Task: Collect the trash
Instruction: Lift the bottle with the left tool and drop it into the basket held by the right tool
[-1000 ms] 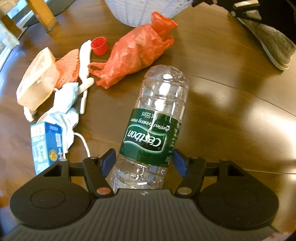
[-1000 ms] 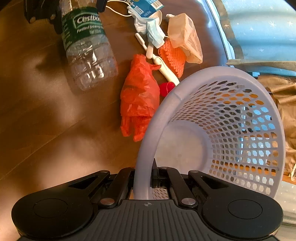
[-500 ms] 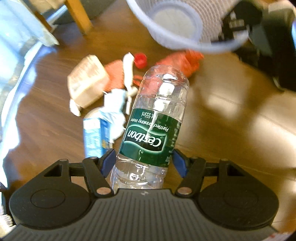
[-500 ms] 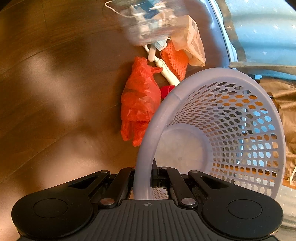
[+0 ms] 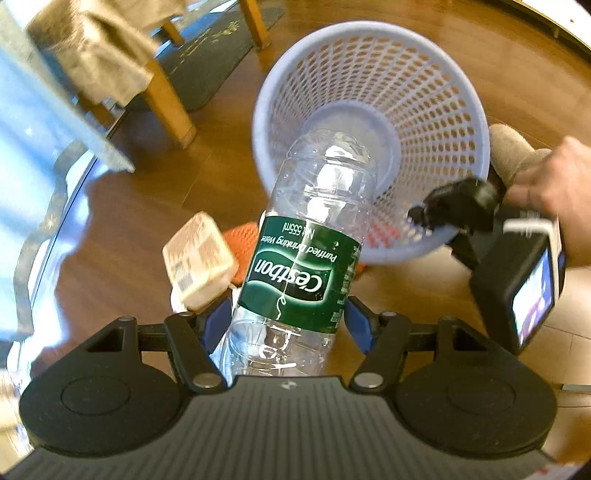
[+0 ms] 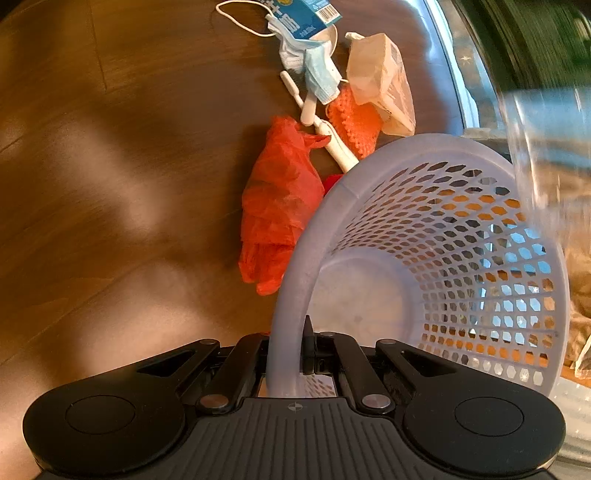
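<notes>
My left gripper is shut on a clear plastic water bottle with a green label, held in the air with its far end over the mouth of the pale blue mesh basket. My right gripper is shut on the basket's rim, tilting the basket on its side. The bottle shows as a blur at the upper right of the right wrist view, above the basket's opening. On the wooden floor lie a red plastic bag, a beige packet, an orange net and a face mask.
A white toothbrush, a blue carton and a red cap lie in the litter. Wooden chair legs and a dark mat stand behind the basket. A person's hand holds the right gripper.
The left gripper has lifted the bottle off the floor and carried it over the basket's mouth. The right gripper has kept its hold on the tilted basket's rim.
</notes>
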A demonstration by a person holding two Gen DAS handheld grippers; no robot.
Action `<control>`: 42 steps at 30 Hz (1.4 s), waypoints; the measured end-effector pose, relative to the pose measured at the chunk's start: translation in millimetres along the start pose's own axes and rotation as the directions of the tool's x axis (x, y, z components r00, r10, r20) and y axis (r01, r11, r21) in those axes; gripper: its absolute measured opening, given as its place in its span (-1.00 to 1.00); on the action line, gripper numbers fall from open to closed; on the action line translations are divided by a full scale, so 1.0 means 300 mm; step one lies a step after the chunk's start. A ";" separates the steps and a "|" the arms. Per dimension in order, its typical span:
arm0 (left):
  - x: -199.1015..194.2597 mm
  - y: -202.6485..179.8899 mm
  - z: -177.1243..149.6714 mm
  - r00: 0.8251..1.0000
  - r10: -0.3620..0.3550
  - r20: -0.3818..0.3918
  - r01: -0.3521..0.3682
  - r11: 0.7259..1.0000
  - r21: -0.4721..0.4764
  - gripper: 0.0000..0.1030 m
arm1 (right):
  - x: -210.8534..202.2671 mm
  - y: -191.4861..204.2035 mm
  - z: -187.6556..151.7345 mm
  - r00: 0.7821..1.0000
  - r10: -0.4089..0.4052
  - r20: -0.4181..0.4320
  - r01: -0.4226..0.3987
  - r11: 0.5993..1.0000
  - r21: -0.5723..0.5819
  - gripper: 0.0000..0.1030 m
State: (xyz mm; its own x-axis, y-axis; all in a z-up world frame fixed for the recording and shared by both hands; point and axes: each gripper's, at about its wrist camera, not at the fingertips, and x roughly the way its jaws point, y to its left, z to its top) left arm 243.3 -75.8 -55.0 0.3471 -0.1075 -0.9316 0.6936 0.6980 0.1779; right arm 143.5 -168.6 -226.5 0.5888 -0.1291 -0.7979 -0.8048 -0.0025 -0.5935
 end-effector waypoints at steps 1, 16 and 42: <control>0.008 -0.006 0.025 1.000 -0.004 -0.002 0.004 1.000 0.007 0.23 | 0.003 -0.004 0.000 1.000 0.002 -0.001 -0.002 1.000 0.001 -1.00; 0.092 -0.076 0.245 0.993 -0.077 0.093 0.076 0.997 0.022 0.39 | 0.005 -0.029 0.008 1.000 0.017 0.001 -0.017 0.999 0.040 -1.00; 0.208 0.095 -0.174 0.997 0.037 0.068 -0.037 0.999 -0.013 0.44 | 0.065 -0.074 0.004 0.999 -0.003 -0.042 0.007 0.994 0.109 -1.00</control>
State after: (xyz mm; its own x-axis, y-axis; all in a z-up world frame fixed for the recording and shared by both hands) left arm 251.9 -25.8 -124.6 0.4148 -0.1290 -0.9007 0.6720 0.7108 0.2077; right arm 172.8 -170.0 -229.0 0.5872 -0.1710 -0.7912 -0.7876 0.1048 -0.6072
